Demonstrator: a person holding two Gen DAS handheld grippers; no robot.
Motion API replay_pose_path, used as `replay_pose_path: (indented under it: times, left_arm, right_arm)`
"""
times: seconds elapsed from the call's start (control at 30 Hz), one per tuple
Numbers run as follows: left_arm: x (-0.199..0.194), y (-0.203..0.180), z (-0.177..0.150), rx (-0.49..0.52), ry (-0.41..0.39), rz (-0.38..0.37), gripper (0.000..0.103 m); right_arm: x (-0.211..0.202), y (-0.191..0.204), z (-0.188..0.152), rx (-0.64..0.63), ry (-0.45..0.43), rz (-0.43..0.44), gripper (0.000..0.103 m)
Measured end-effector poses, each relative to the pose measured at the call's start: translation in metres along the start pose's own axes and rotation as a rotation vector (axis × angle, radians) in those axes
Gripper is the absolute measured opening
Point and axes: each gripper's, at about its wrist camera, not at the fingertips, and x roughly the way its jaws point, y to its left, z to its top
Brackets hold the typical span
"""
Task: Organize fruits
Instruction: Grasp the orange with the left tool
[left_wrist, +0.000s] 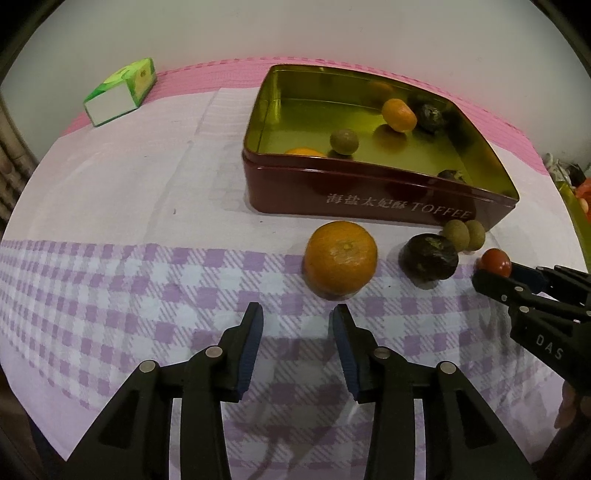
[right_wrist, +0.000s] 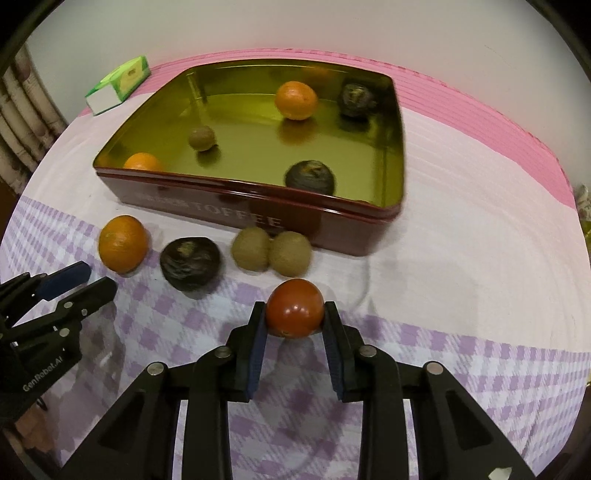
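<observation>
Right gripper (right_wrist: 295, 317) jaws pinch the red fruit (right_wrist: 294, 308) before the tin (right_wrist: 236, 218); left gripper (left_wrist: 297, 328) jaws spread. Next I lift it in.

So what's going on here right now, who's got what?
The right gripper is shut on a round red tomato-like fruit, low over the purple checked cloth. The left gripper is open and empty, pointed at the loose orange mandarin. A dark wrinkled fruit and two brownish-green round fruits also wait beside the dark red toffee tin, which already holds five fruits.
</observation>
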Motion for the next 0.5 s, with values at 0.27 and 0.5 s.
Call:
replay_pose_path:
  times: [0.27,0.5]
  left_arm:
    - [0.005,-0.011,0.006,0.002,0.012,-0.022,0.045]
    - [0.013,-0.022,0.011,0.020,0.022,-0.026,0.045]
  right_arm:
    - [-0.003,-0.018,-0.006,0.030,0.000,-0.012,0.027]
    - [-0.006,-0.033,-0.012,0.055,-0.002,-0.015,0.027]
